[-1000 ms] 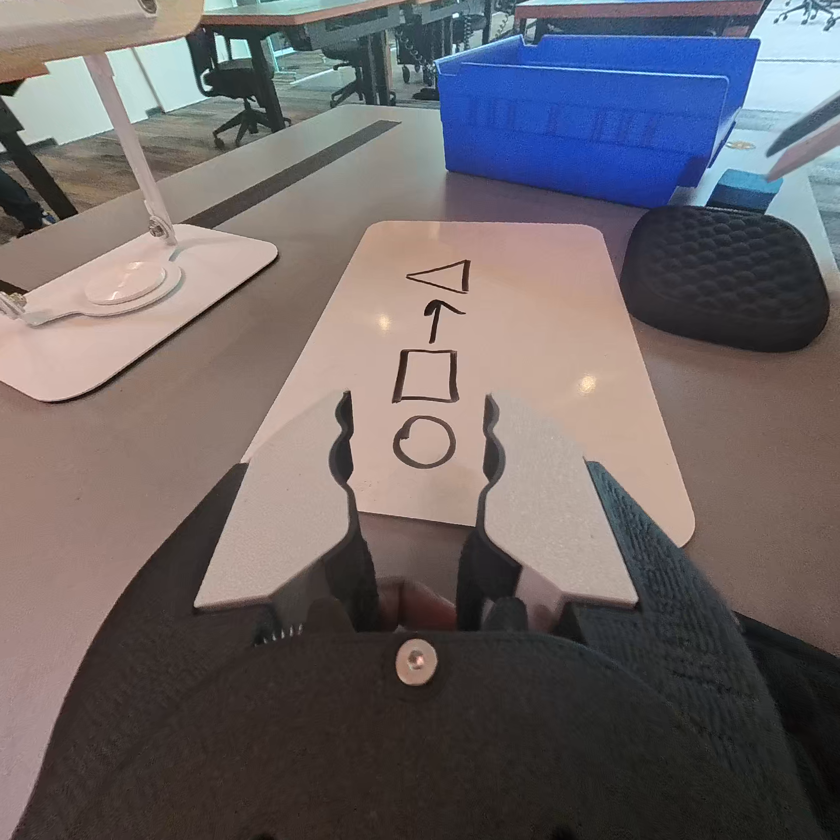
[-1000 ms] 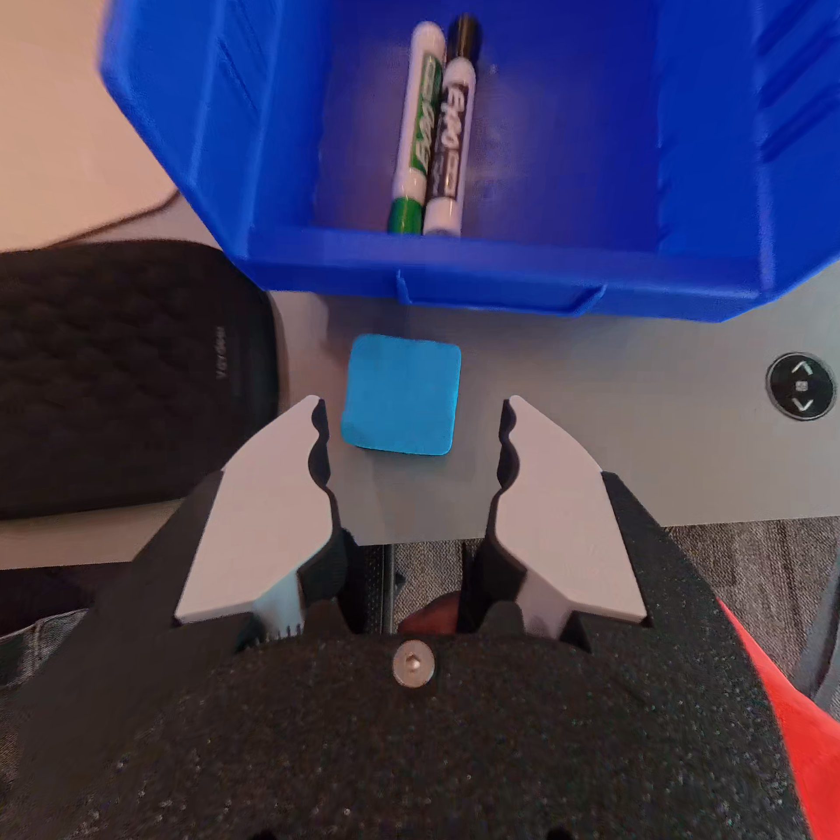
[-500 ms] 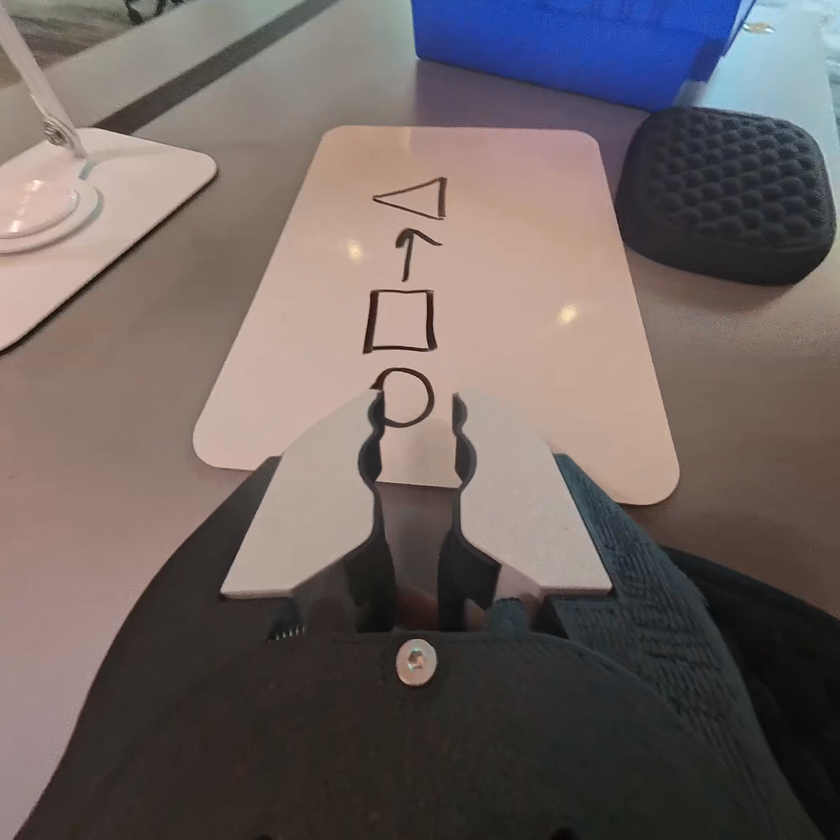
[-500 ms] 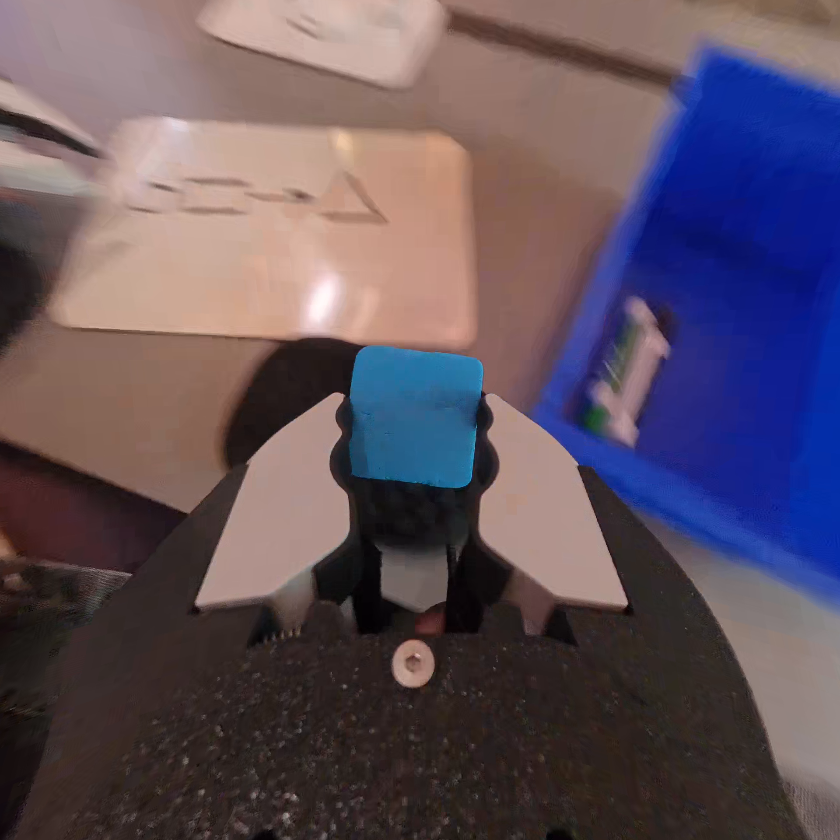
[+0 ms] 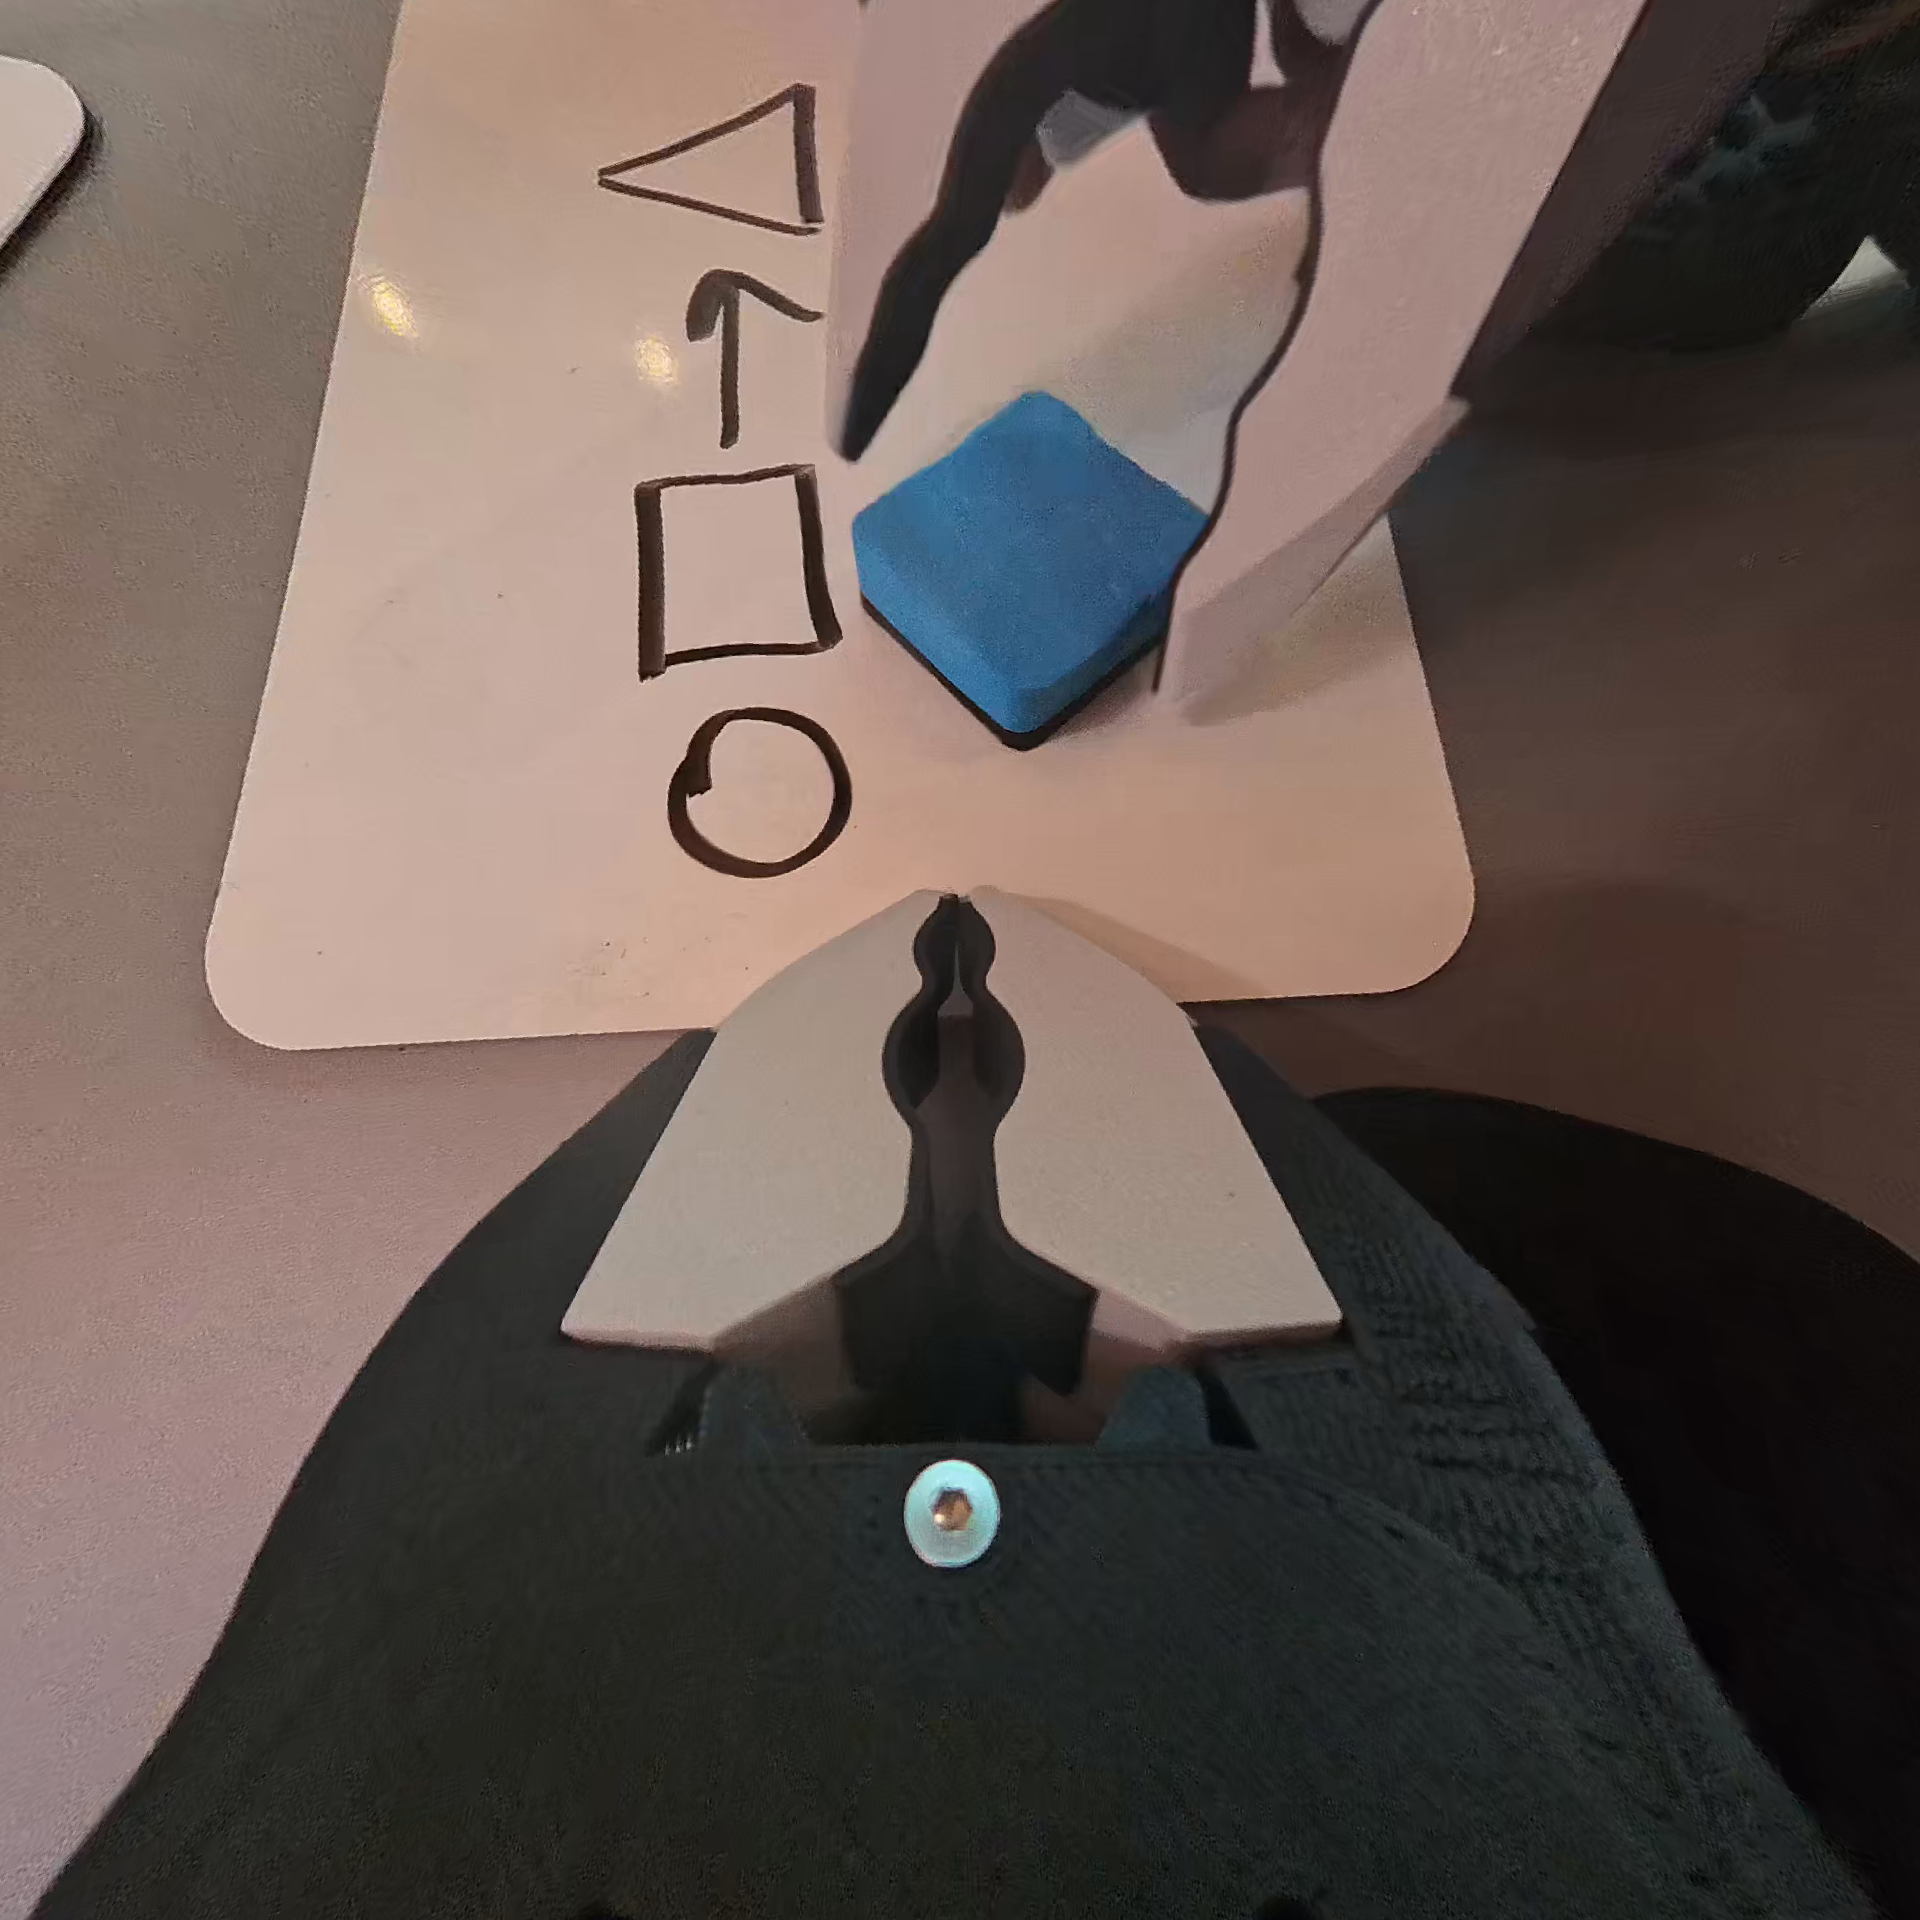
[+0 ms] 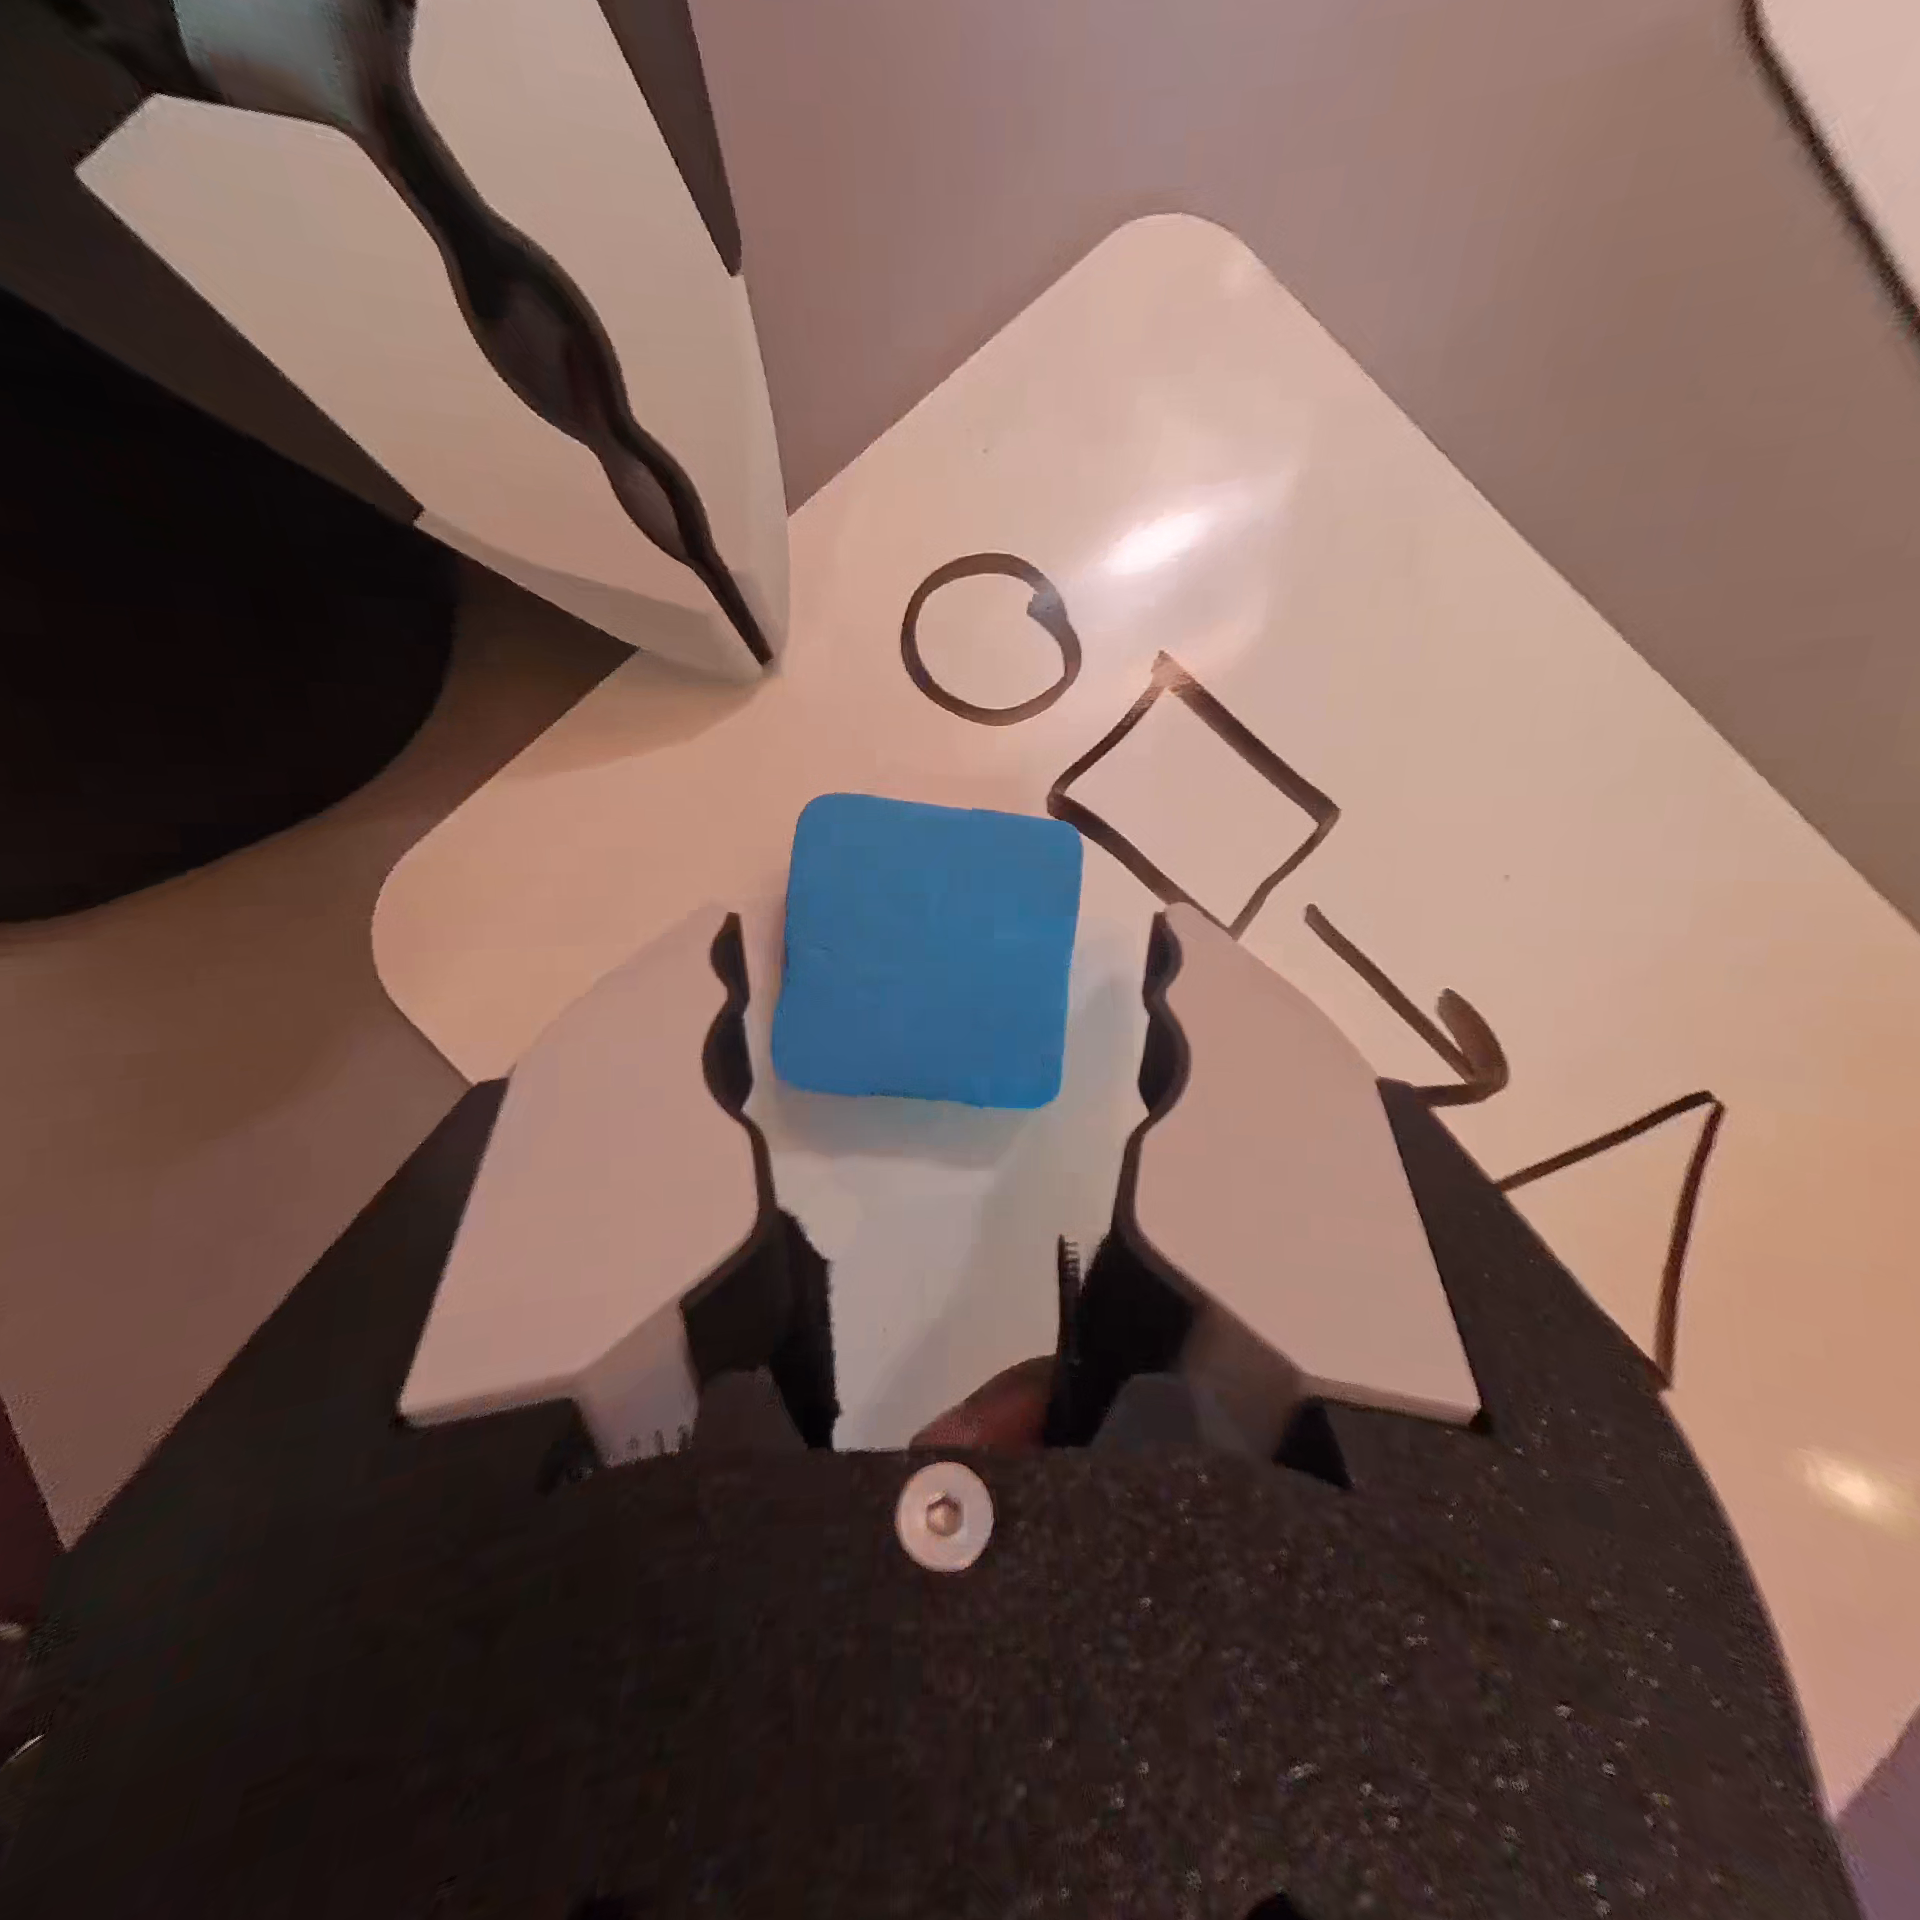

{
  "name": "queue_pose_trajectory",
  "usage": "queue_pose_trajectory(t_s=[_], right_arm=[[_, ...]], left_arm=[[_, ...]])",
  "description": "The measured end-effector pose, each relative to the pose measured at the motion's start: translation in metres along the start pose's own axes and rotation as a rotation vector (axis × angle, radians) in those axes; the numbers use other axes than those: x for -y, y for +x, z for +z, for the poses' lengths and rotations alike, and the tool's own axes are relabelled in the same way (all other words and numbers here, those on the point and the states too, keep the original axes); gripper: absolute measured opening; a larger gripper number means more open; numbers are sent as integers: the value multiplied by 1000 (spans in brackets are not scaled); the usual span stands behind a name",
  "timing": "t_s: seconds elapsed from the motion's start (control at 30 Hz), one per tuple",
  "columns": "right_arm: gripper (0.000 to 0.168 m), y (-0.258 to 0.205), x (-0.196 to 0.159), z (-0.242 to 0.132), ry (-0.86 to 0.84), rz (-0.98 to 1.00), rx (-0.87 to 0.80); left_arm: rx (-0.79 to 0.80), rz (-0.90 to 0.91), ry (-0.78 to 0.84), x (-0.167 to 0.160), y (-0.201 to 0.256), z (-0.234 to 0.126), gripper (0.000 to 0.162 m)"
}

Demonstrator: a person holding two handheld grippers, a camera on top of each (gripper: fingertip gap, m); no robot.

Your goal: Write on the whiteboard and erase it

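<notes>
The blue eraser (image 6: 925, 945) lies flat on the whiteboard (image 6: 1351, 540) at frame centre, just beside the drawn square (image 6: 1190, 795). The right claw (image 6: 940, 961) gapes wide around it, gripping nothing. The left claw (image 5: 953, 902), pinched shut and empty, presses the board's near edge. The eraser looks light, soft foam: grip opposite side faces. It is squarish, with no clear long axis.

Triangle (image 6: 1621, 1226) partly behind right claw (image 6: 940, 1023); whiteboard (image 5: 499, 727) top cropped.
</notes>
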State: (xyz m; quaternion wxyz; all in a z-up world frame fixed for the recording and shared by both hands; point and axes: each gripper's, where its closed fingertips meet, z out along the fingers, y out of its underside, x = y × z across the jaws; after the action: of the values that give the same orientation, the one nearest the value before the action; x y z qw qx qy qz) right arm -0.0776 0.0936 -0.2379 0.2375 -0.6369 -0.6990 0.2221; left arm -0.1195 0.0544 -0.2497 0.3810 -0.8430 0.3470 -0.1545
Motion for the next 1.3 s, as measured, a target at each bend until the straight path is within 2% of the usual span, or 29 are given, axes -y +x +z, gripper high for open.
queue_pose_trajectory(t_s=[0.07,0.17,0.27,0.37,0.47,0.6,0.67,0.8,0.9,0.97,1.07,1.13,1.23,1.3], right_arm=[[74,-1,4,-9,32,3,10],[65,-3,8,-18,61,36,35],[62,0,1,-10,5,24,30],[51,-1,0,0,-19,6,36],[50,2,8,6,-24,-26,39],[49,10,35,29,20,-25,44],[49,5,42,33,-6,-102,75],[49,42,46,39,-24,-1,27],[49,9,56,44,7,-81,71],[49,9,49,39,-19,-98,104],[48,56,42,36,-37,6,0],[49,46,50,41,7,-11,-13],[49,4,48,37,14,-105,88],[48,31,31,26,-14,-45,69]], left_arm=[[4,-2,0,0,-1,0,0],[10,-11,-5,-1,-2,-1,0],[14,-10,-10,-2,-3,-2,0],[9,-18,-9,-2,-3,-2,0],[2,-30,-11,-3,-3,-3,0],[4,-29,-12,-3,-2,-3,0],[4,-28,-12,-3,-3,-3,0],[10,-21,-13,-3,-3,-3,1],[11,-21,-13,-3,-3,-3,0],[12,-20,-13,-3,-3,-3,1],[16,-14,-13,-3,-3,-3,1],[15,-16,-13,-3,-3,-3,0],[19,-18,-13,-3,-3,-3,1],[20,-15,-13,-3,-3,-3,1]])
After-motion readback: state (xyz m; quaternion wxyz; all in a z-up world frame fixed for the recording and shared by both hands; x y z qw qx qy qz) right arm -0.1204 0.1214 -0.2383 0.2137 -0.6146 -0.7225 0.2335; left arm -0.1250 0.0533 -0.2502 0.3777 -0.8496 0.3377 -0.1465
